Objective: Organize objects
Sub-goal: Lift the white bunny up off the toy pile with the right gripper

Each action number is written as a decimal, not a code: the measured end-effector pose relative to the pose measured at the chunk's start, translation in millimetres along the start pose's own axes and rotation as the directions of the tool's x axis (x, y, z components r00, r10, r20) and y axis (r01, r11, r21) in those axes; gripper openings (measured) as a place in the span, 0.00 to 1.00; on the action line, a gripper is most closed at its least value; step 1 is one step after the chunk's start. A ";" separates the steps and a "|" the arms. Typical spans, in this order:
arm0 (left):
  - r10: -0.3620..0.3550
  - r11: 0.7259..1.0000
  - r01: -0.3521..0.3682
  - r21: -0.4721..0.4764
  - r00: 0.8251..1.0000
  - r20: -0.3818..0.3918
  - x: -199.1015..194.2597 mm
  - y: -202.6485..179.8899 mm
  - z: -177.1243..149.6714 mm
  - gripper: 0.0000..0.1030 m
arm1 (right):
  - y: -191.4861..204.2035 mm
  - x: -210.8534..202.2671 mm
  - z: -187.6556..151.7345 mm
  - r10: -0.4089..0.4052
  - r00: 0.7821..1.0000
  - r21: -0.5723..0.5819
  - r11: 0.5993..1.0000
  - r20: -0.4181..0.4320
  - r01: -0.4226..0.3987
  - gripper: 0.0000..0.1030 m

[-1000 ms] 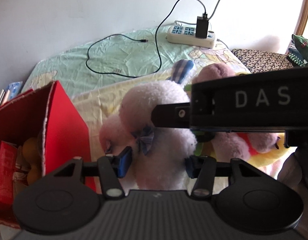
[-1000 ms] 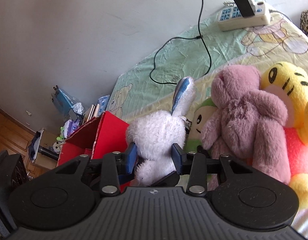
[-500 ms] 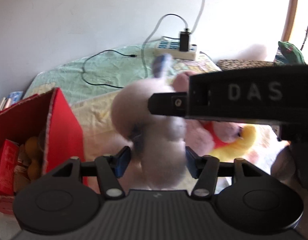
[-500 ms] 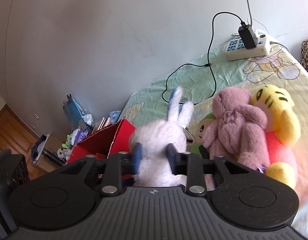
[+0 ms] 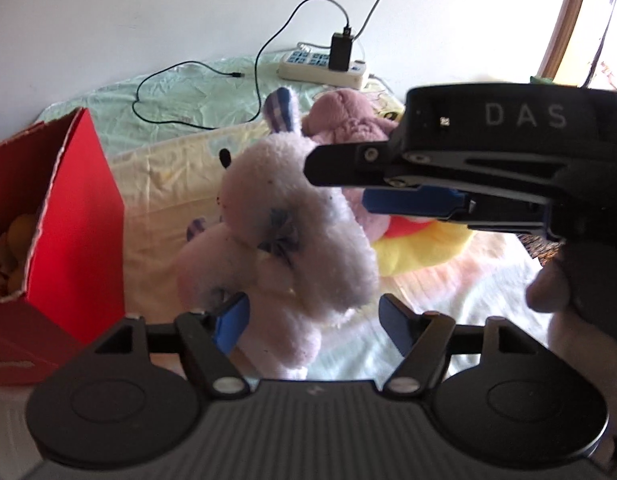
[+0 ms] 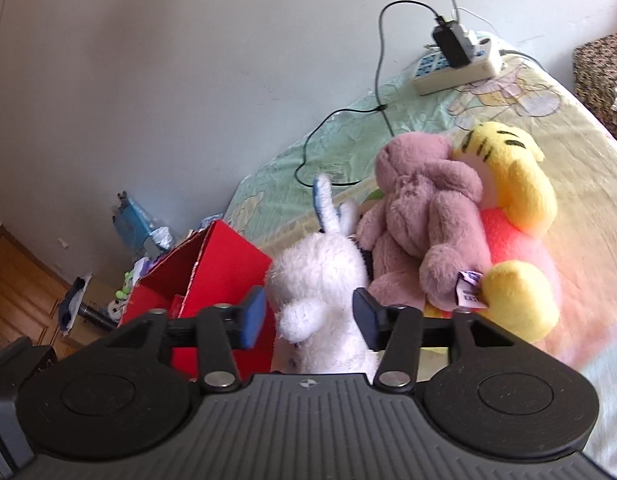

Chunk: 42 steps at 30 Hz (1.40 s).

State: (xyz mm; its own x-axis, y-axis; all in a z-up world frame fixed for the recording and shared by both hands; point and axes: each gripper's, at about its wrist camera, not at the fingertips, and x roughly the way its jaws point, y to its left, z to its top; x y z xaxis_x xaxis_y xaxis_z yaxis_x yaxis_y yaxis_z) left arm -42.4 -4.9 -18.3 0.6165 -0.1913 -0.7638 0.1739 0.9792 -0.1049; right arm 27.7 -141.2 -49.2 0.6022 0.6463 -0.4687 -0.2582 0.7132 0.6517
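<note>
Right wrist view: right gripper (image 6: 308, 318) has its blue pads either side of the white rabbit (image 6: 322, 280); contact unclear, cannot tell if it grips. Rabbit sits between red box (image 6: 212, 264) and pink bear (image 6: 424, 220), with a yellow toy (image 6: 516, 208) beyond, all on the bed (image 6: 568, 132). Left wrist view: left gripper (image 5: 312, 322) spread wide, pads apart around the rabbit's lower body, left pad touching fur. Power strip (image 5: 322, 70) near the wall.
</note>
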 end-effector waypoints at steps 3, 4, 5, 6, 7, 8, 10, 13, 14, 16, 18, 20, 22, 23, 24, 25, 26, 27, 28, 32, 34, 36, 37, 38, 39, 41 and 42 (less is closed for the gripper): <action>-0.033 0.999 0.033 -0.012 0.999 0.022 -0.9 4.3 3.9 0.70 | 4.6 7.6 0.9 -0.024 1.000 -0.077 0.997 -0.012 0.023 0.59; -0.019 1.000 0.019 -0.003 0.999 0.034 0.1 4.4 6.0 0.70 | 5.1 10.1 1.5 -0.033 0.999 -0.097 0.995 -0.007 0.032 0.59; -0.011 1.000 0.011 0.003 0.999 0.043 1.1 4.4 8.4 0.70 | 4.9 13.2 2.6 -0.040 0.999 -0.105 0.994 -0.010 0.038 0.59; -0.016 1.000 0.015 0.008 0.999 0.051 2.3 5.4 10.7 0.67 | 3.1 16.4 4.0 -0.040 0.999 -0.101 0.994 -0.017 0.038 0.59; -0.028 1.000 0.027 0.016 0.998 0.061 3.4 6.4 13.0 0.65 | 0.0 19.7 6.2 -0.027 0.999 -0.091 0.996 -0.025 0.025 0.58; -0.031 0.999 0.029 0.026 0.997 0.070 4.4 6.8 14.4 0.65 | -3.7 23.6 8.5 -0.015 0.999 -0.079 0.997 -0.035 0.012 0.58; -0.044 0.998 0.041 0.040 0.996 0.076 10.6 10.2 17.5 0.68 | -9.9 30.2 11.2 -0.007 0.999 -0.055 0.999 -0.053 0.004 0.57; -0.079 0.997 0.078 0.008 0.995 0.058 23.5 22.1 25.4 0.74 | -10.8 31.3 10.9 0.019 0.998 -0.054 0.998 -0.060 -0.022 0.53; -0.087 0.996 0.087 -0.005 0.995 0.053 26.0 25.0 27.6 0.73 | -10.4 31.3 9.9 0.026 0.997 -0.057 0.998 -0.070 -0.030 0.51; -0.086 0.996 0.087 -0.014 0.995 0.056 28.9 25.6 31.7 0.70 | -9.0 29.7 7.1 0.028 0.997 -0.066 0.997 -0.068 -0.032 0.44; -0.078 0.997 0.080 -0.017 0.994 0.072 26.7 23.7 34.5 0.70 | -9.3 26.1 6.1 0.036 0.997 -0.060 0.997 -0.064 -0.040 0.41; -0.092 0.995 0.094 -0.018 0.992 0.088 20.5 23.4 37.4 0.70 | -10.4 19.5 7.7 0.053 0.997 -0.043 0.998 -0.049 -0.055 0.39; -0.106 0.994 0.108 -0.013 0.988 0.108 11.6 21.7 40.9 0.70 | -8.1 11.0 11.2 0.071 0.997 -0.050 0.996 -0.027 -0.072 0.38; -0.113 0.993 0.115 -0.009 0.986 0.121 6.2 19.8 43.0 0.69 | -4.8 5.4 11.6 0.077 0.997 -0.065 0.995 -0.011 -0.078 0.38; -0.118 0.993 0.120 -0.001 0.984 0.133 1.7 18.1 45.2 0.68 | -0.8 0.7 12.7 0.081 0.997 -0.088 0.993 0.007 -0.080 0.37; -0.118 0.993 0.118 0.009 0.982 0.151 -5.5 14.7 46.9 0.67 | 4.2 -4.3 13.1 0.083 0.996 -0.116 0.990 0.026 -0.080 0.37; -0.115 0.993 0.114 0.016 0.979 0.166 -11.6 11.7 48.2 0.67 | 8.4 -7.9 14.8 0.087 0.995 -0.143 0.986 0.042 -0.080 0.37; -0.117 0.993 0.115 0.022 0.977 0.176 -16.3 9.6 50.0 0.67 | 12.6 -10.7 16.9 0.094 0.994 -0.167 0.982 0.053 -0.084 0.37; -0.116 0.993 0.114 0.023 0.975 0.187 -22.2 7.1 50.7 0.67 | 18.4 -13.7 17.5 0.102 0.993 -0.188 0.978 0.061 -0.089 0.37; -0.075 0.997 0.075 0.007 0.972 0.223 -38.1 4.9 53.0 0.67 | 37.3 -16.9 20.1 0.138 0.988 -0.260 0.959 0.075 -0.114 0.37; -0.061 0.998 0.067 -0.018 0.970 0.234 -47.0 11.8 53.4 0.67 | 43.3 -13.8 23.0 0.171 0.983 -0.270 0.952 0.067 -0.147 0.37; -0.036 0.998 0.048 -0.042 0.967 0.253 -58.1 18.8 52.8 0.67 | 53.5 -10.5 24.1 0.213 0.975 -0.278 0.942 0.056 -0.190 0.36; -0.017 0.998 0.032 -0.054 0.964 0.266 -65.0 23.9 52.1 0.67 | 59.1 -7.2 25.5 0.234 0.971 -0.285 0.935 0.048 -0.211 0.36; 0.001 0.998 0.018 -0.067 0.961 0.277 -71.3 29.1 51.3 0.67 | 65.9 -3.6 26.1 0.253 0.966 -0.294 0.927 0.041 -0.231 0.36; 0.019 0.997 0.004 -0.078 0.958 0.288 -77.7 34.7 50.5 0.67 | 72.9 0.8 26.2 0.271 0.962 -0.303 0.920 0.033 -0.249 0.36; 0.060 0.995 -0.030 -0.100 0.950 0.308 -90.5 48.2 48.9 0.67 | 87.5 11.1 26.2 0.303 0.953 -0.314 0.906 0.017 -0.283 0.36; 0.080 0.993 -0.048 -0.108 0.945 0.317 -96.6 55.4 48.1 0.67 | 95.6 16.9 26.0 0.318 0.948 -0.320 0.899 0.009 -0.298 0.36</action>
State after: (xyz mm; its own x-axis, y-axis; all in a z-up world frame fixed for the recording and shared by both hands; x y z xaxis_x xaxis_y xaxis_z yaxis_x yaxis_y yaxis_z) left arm -55.4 64.6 80.3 0.8397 -0.1237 -0.5288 0.0598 0.9889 -0.1364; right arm 32.8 -69.2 20.7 0.4956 0.8369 -0.2323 -0.6534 0.5355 0.5351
